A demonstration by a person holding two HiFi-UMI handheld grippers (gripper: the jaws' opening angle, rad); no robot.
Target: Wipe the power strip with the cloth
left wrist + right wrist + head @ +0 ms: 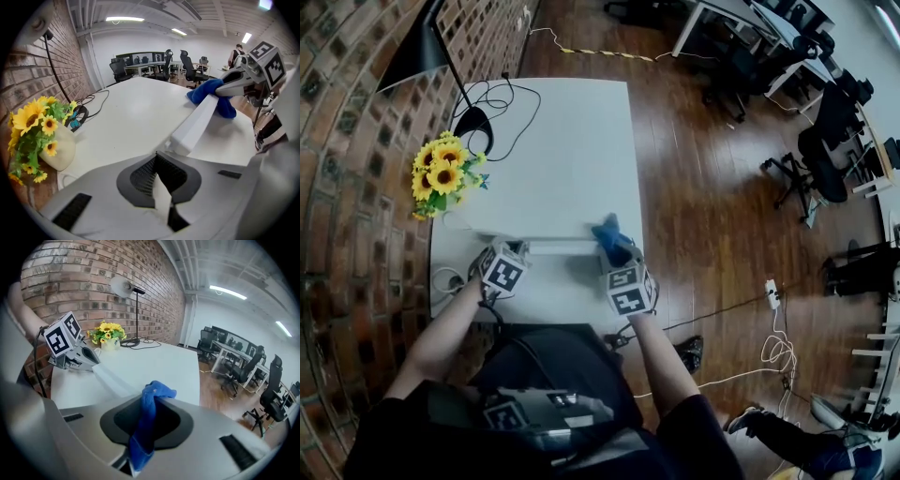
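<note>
A long white power strip (562, 247) lies across the white table (572, 150) near its front edge. My left gripper (514, 253) is at the strip's left end and is shut on it. In the left gripper view a thin white piece sits pinched between the jaws, and the power strip (197, 123) runs away from my left gripper (159, 185). At the strip's other end my right gripper (617, 261) is shut on a blue cloth (611, 236). The cloth (209, 92) rests on top of that end. In the right gripper view the cloth (157, 391) hangs bunched from the jaws of my right gripper (149, 404).
A pale vase of sunflowers (442, 173) stands at the table's left, by the brick wall. A black lamp (474, 124) with looping cables is behind it. The table's right edge drops to a wooden floor with a white socket and cord (773, 294). Office chairs (811, 164) stand further off.
</note>
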